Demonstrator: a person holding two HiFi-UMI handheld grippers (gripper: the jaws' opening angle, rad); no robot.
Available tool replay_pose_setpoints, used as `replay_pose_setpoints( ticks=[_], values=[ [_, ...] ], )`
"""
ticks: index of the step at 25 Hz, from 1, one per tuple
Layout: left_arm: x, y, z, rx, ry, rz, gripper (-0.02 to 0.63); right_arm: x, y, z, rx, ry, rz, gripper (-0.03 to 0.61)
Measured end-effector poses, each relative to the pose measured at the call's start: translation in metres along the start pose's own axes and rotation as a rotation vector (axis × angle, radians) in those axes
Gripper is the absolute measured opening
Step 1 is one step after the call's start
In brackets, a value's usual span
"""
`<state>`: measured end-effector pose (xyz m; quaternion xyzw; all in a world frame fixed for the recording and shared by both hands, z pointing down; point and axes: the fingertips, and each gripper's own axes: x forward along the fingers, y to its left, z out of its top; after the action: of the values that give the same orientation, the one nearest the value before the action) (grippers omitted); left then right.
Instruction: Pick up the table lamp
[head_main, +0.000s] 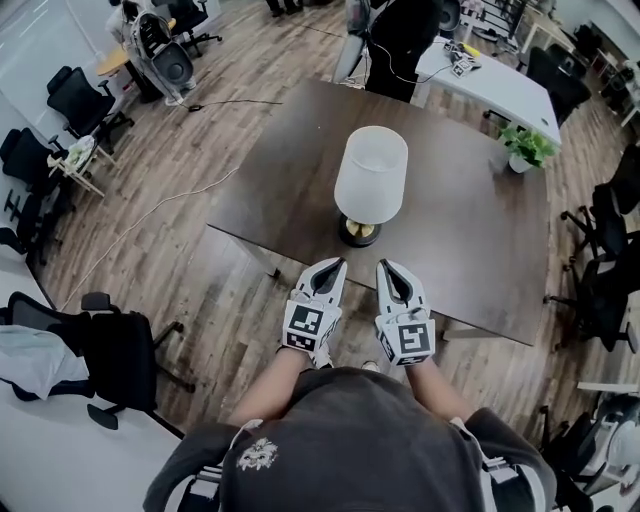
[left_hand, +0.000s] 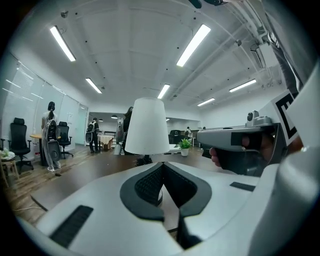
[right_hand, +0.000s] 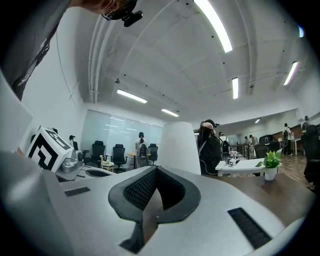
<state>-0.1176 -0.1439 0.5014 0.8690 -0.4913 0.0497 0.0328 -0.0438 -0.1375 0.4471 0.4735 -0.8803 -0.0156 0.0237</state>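
Head view — table lamp (head_main: 370, 178) upright, just beyond closed jaws, untouched

I'm working in an open-plan office — black swivel chairs (head_main: 78, 100) on wood floor (head_main: 250, 60), long white desks (head_main: 505, 88), a dark meeting table (head_main: 480, 230), glass partitions (right_hand: 112, 131) — ceiling strip lights (left_hand: 193, 45) overhead.

Dark worktop (head_main: 470, 230) is carrying a potted plant (head_main: 526, 148) nr its far-right corner. A person (head_main: 395, 40) is standing just beyond, prob. at the white desk (head_main: 505, 85). Cable (head_main: 150, 214) is trailing across wood floor (head_main: 235, 325).
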Motion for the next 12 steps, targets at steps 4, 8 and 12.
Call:
replay_pose_setpoints(
  ticks=[4,8,12],
  values=[
    [0.007,0.014,-0.007,0.010,0.019,-0.047,0.006,0.012,-0.002,-0.002,0.008,0.011,-0.058,0.017],
    [0.015,0.025,-0.004,0.004,0.012,-0.079,0.006,0.020,-0.003,-0.003,0.009,0.022,-0.106,0.017],
    [0.019,0.030,-0.007,0.012,0.018,-0.119,0.006,0.023,0.000,-0.009,0.023,0.046,-0.133,0.017]
  ],
)
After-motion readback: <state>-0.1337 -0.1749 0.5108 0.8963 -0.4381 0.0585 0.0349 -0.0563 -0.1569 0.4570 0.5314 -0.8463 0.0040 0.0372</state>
